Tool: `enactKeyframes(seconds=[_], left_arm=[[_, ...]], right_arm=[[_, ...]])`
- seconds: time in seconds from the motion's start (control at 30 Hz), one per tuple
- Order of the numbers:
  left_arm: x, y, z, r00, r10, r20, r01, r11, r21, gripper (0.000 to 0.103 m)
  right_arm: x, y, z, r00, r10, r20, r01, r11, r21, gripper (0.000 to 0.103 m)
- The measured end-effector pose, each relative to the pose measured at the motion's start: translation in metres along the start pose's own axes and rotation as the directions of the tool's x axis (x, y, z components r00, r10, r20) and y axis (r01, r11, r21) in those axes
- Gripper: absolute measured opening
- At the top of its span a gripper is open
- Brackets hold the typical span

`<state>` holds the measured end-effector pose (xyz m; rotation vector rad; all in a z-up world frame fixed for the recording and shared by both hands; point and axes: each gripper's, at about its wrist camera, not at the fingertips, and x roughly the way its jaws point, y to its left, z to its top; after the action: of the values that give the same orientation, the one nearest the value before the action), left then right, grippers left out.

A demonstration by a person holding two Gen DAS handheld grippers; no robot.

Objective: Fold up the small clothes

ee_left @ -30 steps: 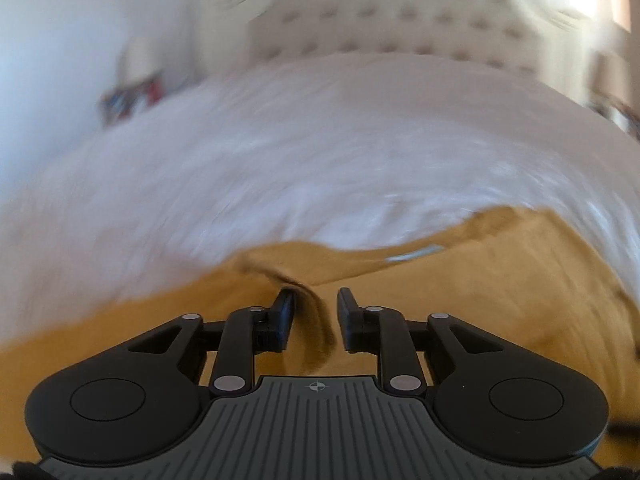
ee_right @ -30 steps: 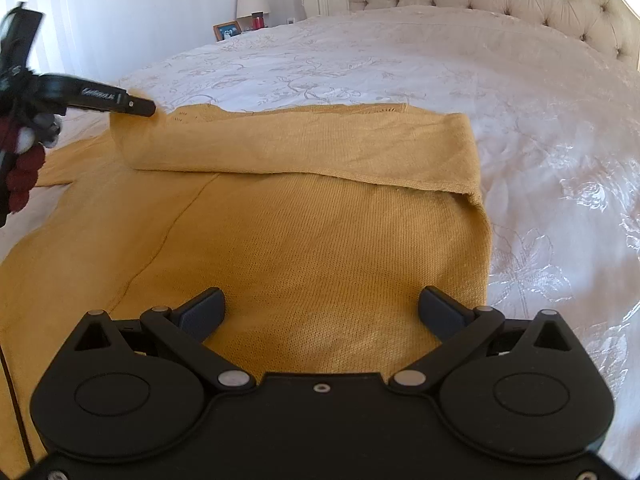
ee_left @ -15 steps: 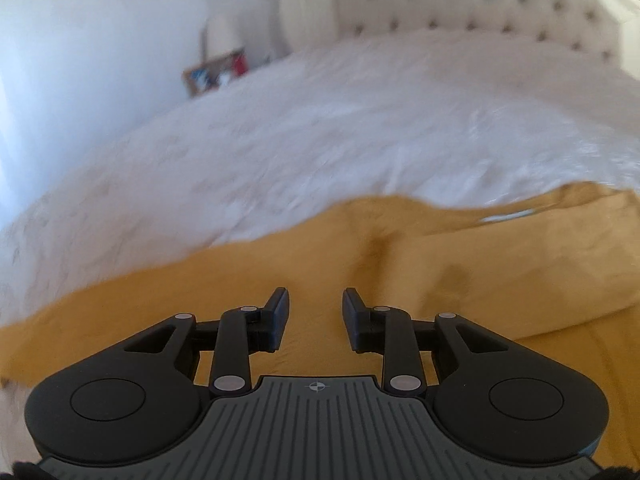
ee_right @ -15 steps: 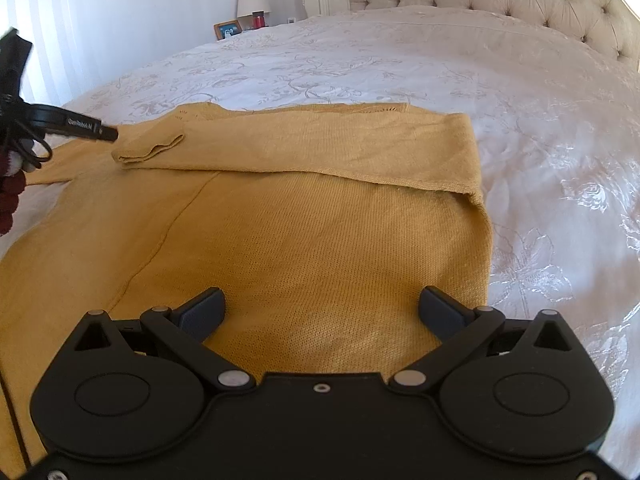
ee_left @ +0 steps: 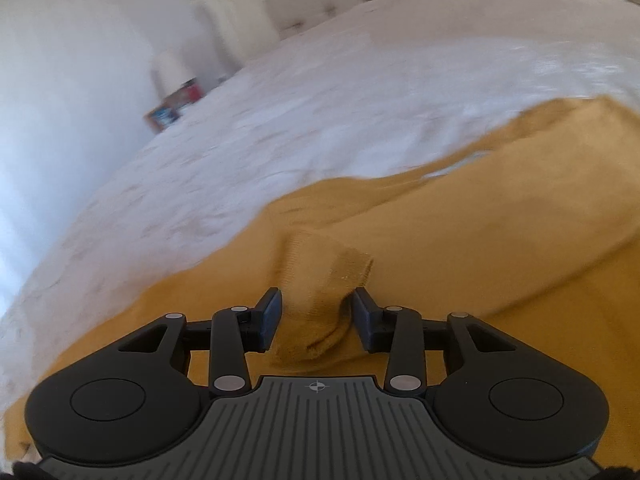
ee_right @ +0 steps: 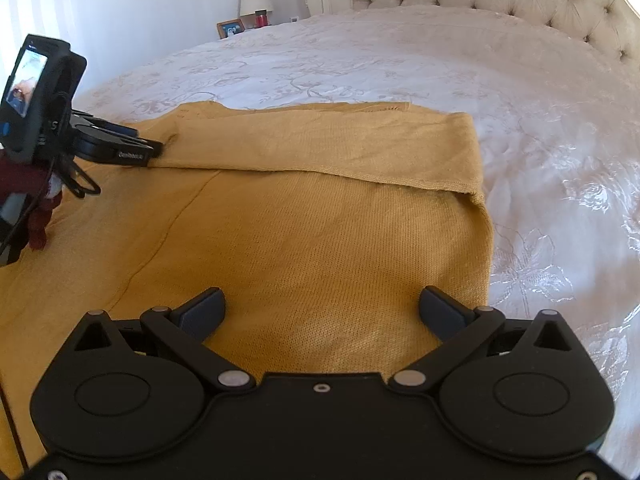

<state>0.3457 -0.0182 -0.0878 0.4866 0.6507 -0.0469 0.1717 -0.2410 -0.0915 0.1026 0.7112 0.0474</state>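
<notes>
while your left gripper (ee_left: 317,314) has its jaws narrowly apart around the mustard knit sweater's (ee_right: 320,216) cuff, your right gripper (ee_right: 322,308) hovers wide open above its near hem on the white embroidered bed (ee_right: 400,56).

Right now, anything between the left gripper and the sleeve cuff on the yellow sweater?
Nothing visible. The sleeve cuff already sits between the open fingers of the left gripper, lying on the yellow sweater. The right gripper is open, well apart.
</notes>
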Motion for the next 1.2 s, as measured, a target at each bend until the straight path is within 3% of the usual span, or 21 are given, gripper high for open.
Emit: enactKeyframes(seconds=[0.1, 0.23, 0.33, 0.67, 1.0, 1.1, 1.2], left_arm=[[0.011, 0.038, -0.003, 0.998, 0.045, -0.051, -0.052, 0.987, -0.149, 0.039], [0.016, 0.088, -0.015, 0.991, 0.054, -0.125, -0.097, 0.925, -0.368, 0.039], [0.010, 0.109, -0.030, 0.988, 0.025, -0.153, -0.092, 0.891, -0.444, 0.039], [-0.061, 0.119, -0.093, 0.986, -0.103, -0.132, 0.019, 0.853, -0.522, 0.044], [-0.110, 0.126, -0.133, 0.990, -0.093, -0.103, 0.033, 0.879, -0.476, 0.058], [-0.109, 0.142, -0.141, 0.992, -0.086, -0.089, 0.030, 0.861, -0.507, 0.059], [-0.102, 0.164, -0.148, 0.992, -0.123, -0.043, 0.078, 0.828, -0.556, 0.059]], right_arm=[[0.001, 0.001, 0.000, 1.000, -0.005, 0.000, 0.005, 1.000, -0.004, 0.103], [0.002, 0.003, -0.001, 1.000, -0.015, 0.004, 0.015, 1.000, -0.012, 0.103], [0.003, 0.005, -0.003, 1.000, -0.020, 0.012, 0.021, 1.000, -0.018, 0.103], [0.005, 0.003, -0.012, 0.998, -0.011, 0.067, 0.012, 1.000, -0.014, 0.103], [0.004, 0.003, -0.014, 0.997, -0.007, 0.076, 0.007, 1.000, -0.007, 0.103], [0.005, 0.005, -0.013, 0.997, -0.019, 0.070, 0.020, 1.000, -0.018, 0.103], [0.005, 0.007, -0.012, 0.997, -0.029, 0.068, 0.031, 0.999, -0.025, 0.103]])
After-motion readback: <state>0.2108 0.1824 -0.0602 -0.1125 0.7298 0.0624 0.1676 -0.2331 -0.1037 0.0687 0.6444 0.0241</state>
